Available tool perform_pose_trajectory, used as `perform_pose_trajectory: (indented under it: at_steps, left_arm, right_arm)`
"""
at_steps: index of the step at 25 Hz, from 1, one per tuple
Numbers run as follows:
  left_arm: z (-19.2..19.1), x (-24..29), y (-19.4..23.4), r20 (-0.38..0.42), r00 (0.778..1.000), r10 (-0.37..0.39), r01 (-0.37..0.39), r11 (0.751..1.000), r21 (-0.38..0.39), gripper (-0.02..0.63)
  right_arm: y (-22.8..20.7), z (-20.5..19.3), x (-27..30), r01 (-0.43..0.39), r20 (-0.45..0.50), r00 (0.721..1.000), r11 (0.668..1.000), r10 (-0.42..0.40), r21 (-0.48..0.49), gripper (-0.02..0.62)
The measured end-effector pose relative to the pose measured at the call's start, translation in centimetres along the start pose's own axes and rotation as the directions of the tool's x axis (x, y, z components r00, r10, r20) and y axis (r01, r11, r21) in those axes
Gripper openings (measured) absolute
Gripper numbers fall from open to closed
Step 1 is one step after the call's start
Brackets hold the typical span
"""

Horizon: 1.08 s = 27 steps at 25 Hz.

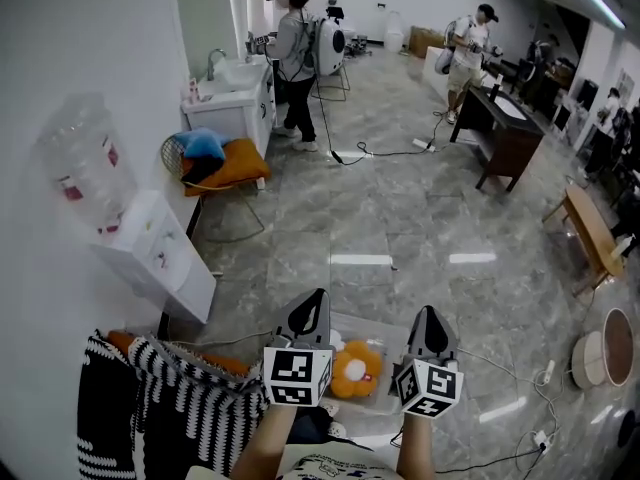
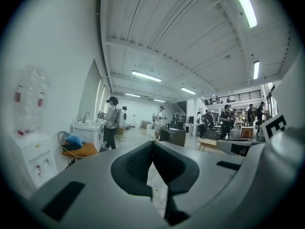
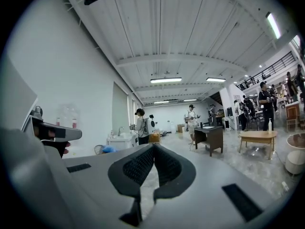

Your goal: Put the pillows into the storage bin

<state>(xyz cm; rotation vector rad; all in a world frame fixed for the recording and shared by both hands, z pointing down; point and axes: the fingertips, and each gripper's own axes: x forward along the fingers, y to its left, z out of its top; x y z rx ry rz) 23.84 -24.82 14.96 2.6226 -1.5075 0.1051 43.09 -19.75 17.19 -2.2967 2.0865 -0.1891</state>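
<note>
Head view looks steeply down on a grey tiled floor [image 1: 400, 218], with both claws held side by side low in the picture, each above a forearm. The left claw [image 1: 319, 295] and the right claw [image 1: 428, 311] each carry a marker cube, and both point away from the person.

The left gripper view shows the left claw [image 2: 152, 143] clenched, its dark pads meeting at the tips with nothing between them. The right gripper view shows the right claw [image 3: 153, 146] clenched in the same way and grasping nothing. Both look out level across the hall rather than at the floor.

Below and between the two claws, a clear storage bin [image 1: 378, 321] stands on the floor. An orange pillow [image 1: 355, 370] with a white patch appears to lie inside it. A black-and-white striped pillow [image 1: 170, 398] lies outside the bin at lower left, close to the wall, with an orange edge showing under it.

A white water dispenser [image 1: 155, 253] stands against the left wall with a clear bottle on top. Farther along, a wire chair [image 1: 215, 168] holds an orange cushion and something blue. A person [image 1: 292, 48] stands by a white sink unit [image 1: 235, 98]. A dark desk [image 1: 500, 133] and a wooden bench [image 1: 590, 230] stand to the right.
</note>
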Motion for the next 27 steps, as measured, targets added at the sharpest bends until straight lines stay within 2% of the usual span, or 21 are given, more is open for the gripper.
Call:
perform_pose_trajectory:
  at_steps: [27]
  left_arm:
    - [0.7,2.7,0.3,0.002,1.0,0.0,0.0,1.0,-0.008,0.014]
  right_arm:
    - [-1.6,1.2,2.6,0.033,0.005,0.999,0.996,-0.033,-0.081,0.01]
